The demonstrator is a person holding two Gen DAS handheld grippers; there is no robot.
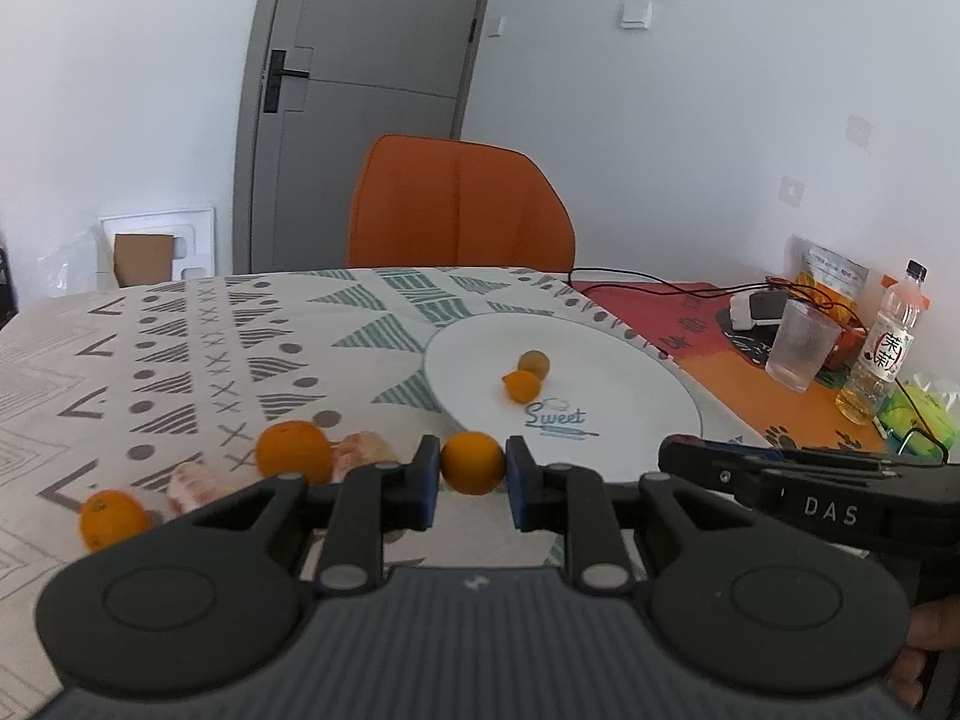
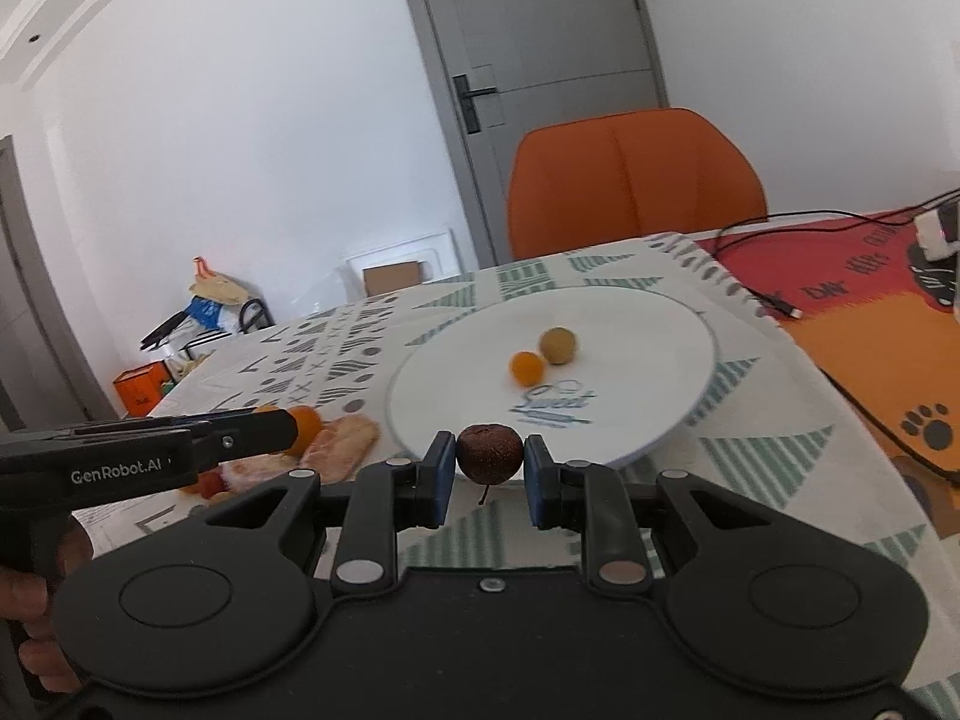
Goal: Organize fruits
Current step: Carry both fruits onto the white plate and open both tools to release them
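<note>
Left tongs [image 1: 471,471] grip a smooth round orange fruit [image 1: 472,462].

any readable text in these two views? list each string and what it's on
"Sweet": white plate, blue script near its front rim; the small line under it is too blurred.
"DAS": side of the right claw body.
"GenRobot.AI": side of the left claw body.
Bottle label: Chinese characters, too small to read surely.
Snack bag and red-orange mat print: unreadable.
</note>
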